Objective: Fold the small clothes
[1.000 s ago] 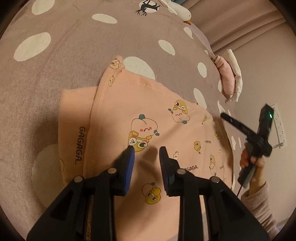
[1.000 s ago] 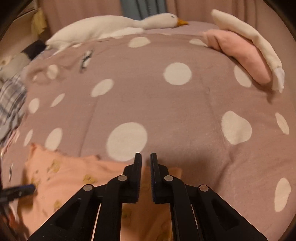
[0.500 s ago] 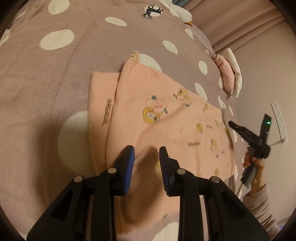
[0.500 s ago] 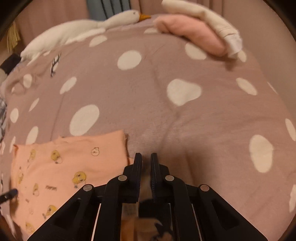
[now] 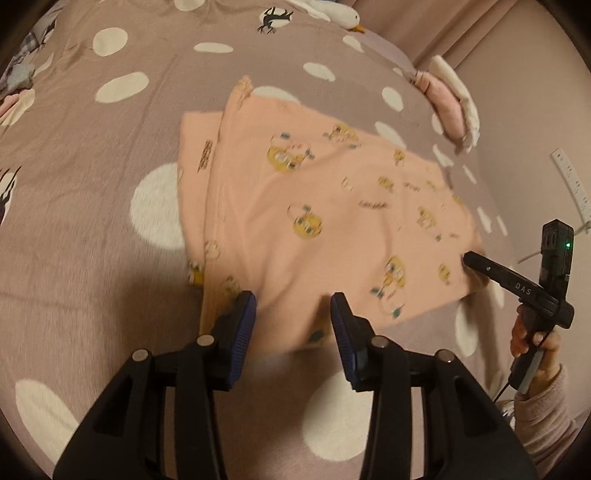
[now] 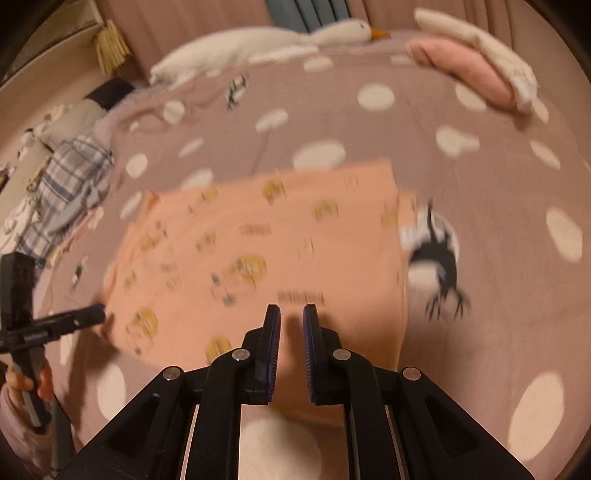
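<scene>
Blurred prints, cut-off edges

Cartoon prints on peach garment (image 6: 258, 254) smeared beyond reading; plaid clothes (image 6: 62, 192) cropped at left edge; goose toy (image 5: 340, 13) cut off at top.

I'm looking at a home bedroom: a bed (image 6: 424, 122) under a polka-dot cover, a plush goose (image 6: 258, 44) by the curtains (image 6: 207, 22), pillows (image 6: 476, 62) stacked.

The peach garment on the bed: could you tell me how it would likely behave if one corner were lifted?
The peach garment would probably flop and drape, since it lies in thin, soft layers that follow the bedspread. It looks light, so one corner should lift easily. The folded layer at its edge might slide open, as nothing pins it; the left tongs stand open.
</scene>
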### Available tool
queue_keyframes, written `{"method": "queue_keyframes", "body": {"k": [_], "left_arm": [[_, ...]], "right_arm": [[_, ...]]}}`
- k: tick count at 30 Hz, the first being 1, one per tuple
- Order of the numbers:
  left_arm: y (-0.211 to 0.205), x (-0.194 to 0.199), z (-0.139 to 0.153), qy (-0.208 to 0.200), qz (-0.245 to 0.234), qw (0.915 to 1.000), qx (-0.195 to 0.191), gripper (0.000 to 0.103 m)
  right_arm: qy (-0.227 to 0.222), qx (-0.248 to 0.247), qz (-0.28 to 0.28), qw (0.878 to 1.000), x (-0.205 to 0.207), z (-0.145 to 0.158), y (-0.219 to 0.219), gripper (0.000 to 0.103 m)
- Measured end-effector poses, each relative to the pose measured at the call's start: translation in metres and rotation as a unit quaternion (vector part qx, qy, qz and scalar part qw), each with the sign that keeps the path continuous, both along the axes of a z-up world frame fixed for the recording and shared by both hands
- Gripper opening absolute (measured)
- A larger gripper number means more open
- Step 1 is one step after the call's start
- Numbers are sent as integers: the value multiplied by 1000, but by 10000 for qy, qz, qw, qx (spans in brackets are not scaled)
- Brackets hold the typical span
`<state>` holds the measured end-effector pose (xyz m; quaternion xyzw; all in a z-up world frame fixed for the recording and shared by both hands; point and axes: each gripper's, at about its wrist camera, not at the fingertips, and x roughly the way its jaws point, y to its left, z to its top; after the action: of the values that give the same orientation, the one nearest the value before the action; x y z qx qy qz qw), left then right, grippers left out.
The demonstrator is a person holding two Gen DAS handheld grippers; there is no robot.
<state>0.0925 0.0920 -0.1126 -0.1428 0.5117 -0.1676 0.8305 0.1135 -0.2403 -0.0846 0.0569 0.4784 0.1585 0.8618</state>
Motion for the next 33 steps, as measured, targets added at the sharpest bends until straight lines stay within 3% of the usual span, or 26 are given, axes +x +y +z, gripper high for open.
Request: {"method": "queue_keyframes", "body": {"k": [2, 6, 20, 27, 31, 33], "left_arm": [[0, -4, -2, -9, 3, 10000, 41, 41], [0, -10, 0, -36, 3, 9999, 125, 41], [2, -25, 2, -7, -26, 9997, 224, 42], [9, -36, -1, 57, -5, 9984, 570, 42], [12, -38, 0, 67, 56, 9985, 538, 48], [14, -40, 1, 81, 100, 9988, 475, 58]], "right_arm": [[107, -27, -116, 9999, -4, -9, -6, 9], [194, 414, -315, 9985, -9, -11, -22, 9], [208, 276, -772, 9964, -28, -6, -35, 9], [206, 462, -918, 9945, -41, -3, -44, 11], [136, 622, -978, 9932, -51, 2, -46, 27], [99, 695, -965, 9929, -55, 4, -44, 36]]}}
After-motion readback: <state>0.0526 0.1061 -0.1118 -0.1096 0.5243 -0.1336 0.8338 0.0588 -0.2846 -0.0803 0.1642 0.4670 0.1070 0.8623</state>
